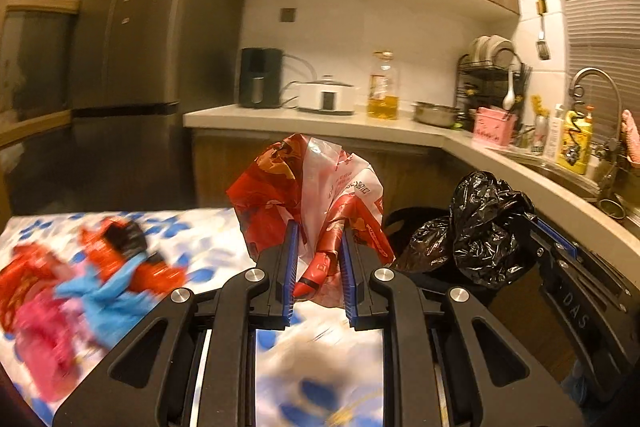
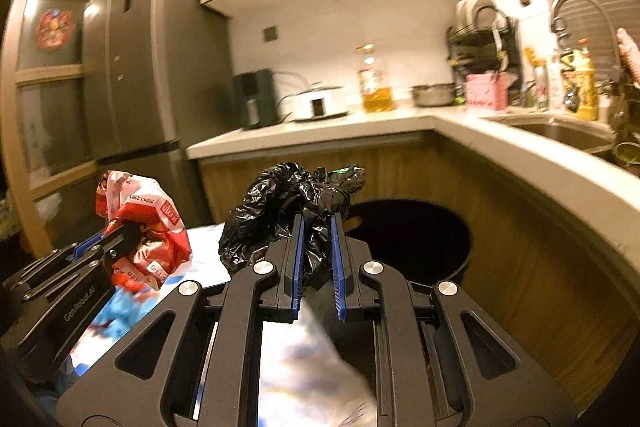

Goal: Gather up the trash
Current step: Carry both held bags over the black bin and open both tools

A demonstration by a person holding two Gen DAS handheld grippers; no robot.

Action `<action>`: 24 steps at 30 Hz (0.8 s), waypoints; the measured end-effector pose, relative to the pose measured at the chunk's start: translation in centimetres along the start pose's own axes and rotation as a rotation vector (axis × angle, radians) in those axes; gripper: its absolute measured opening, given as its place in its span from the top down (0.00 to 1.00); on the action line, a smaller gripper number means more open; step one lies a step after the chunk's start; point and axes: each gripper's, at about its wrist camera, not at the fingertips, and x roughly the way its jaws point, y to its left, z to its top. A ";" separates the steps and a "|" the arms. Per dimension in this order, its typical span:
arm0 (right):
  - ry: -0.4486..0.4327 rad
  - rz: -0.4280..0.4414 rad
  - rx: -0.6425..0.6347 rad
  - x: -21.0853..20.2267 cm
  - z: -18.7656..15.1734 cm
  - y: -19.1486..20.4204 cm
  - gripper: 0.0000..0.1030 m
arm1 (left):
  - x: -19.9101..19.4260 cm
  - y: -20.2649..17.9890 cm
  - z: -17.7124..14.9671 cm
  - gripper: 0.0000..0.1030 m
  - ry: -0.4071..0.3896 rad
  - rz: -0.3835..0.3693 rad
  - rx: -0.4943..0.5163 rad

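Note:
My left gripper (image 1: 318,231) is shut on a crumpled red and white plastic wrapper (image 1: 312,187) and holds it up above the table edge; the wrapper also shows in the right wrist view (image 2: 148,227). My right gripper (image 2: 318,223) is shut on a crumpled black plastic bag (image 2: 280,203), held just left of and above a black trash bin (image 2: 408,243). The black bag shows in the left wrist view (image 1: 484,223), with the bin (image 1: 404,223) behind it. More trash, red, pink and blue wrappers (image 1: 80,275), lies blurred on the table at the left.
The table has a blue and white floral cloth (image 1: 208,251). A curved kitchen counter (image 2: 520,151) wraps around the bin, carrying a cooker, oil bottle, bowl, dish rack and sink with faucet (image 2: 576,7). A grey fridge (image 1: 132,47) stands at the left.

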 end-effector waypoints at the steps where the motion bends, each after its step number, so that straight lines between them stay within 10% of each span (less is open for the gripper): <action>1: -0.008 -0.018 0.003 0.3 0.3 -0.7 0.88 | 0.8 -0.8 0.3 0.81 0.000 -0.018 0.003; 24: -0.007 -0.133 0.063 6.8 2.2 -9.4 0.87 | 11.1 -9.9 2.0 0.79 0.042 -0.229 0.060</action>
